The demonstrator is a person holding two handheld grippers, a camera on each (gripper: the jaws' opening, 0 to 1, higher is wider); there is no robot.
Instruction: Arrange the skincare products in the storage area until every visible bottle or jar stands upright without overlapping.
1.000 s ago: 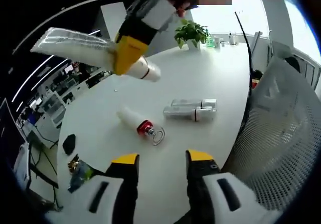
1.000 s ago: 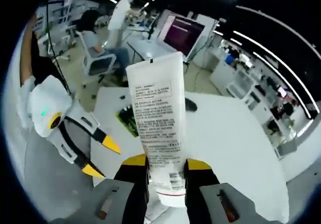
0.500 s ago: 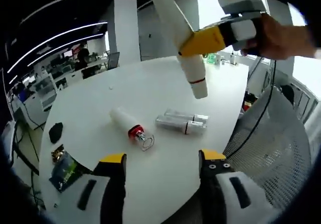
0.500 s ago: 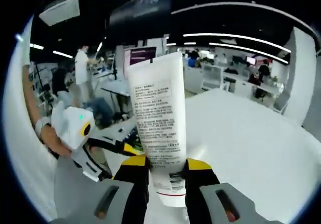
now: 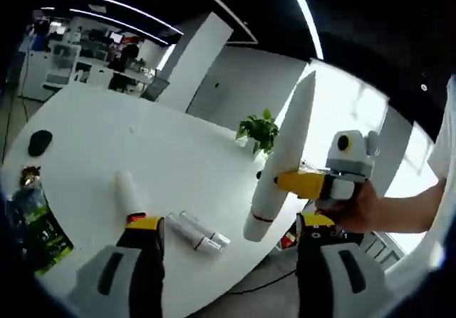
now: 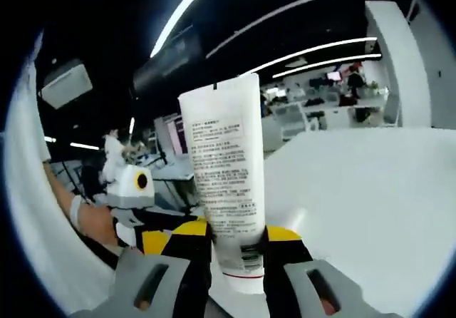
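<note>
Right gripper [image 6: 236, 241] pinching white cream tube [image 6: 225, 190] near cap end, held in air above round white table [image 5: 85, 125]. My left gripper [image 5: 226, 227] spread, empty. Clear bottle [image 5: 198, 233] and red-collared bottle [image 5: 130, 193] lie flat on table. Step in hand, I judge: standing tube. Next: lower cap-down onto bare tabletop, release.

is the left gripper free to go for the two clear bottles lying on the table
Probably yes. The left gripper is open and empty, and the clear bottles lie uncovered on the white table just ahead. The white tube in the right gripper hangs to one side.
</note>
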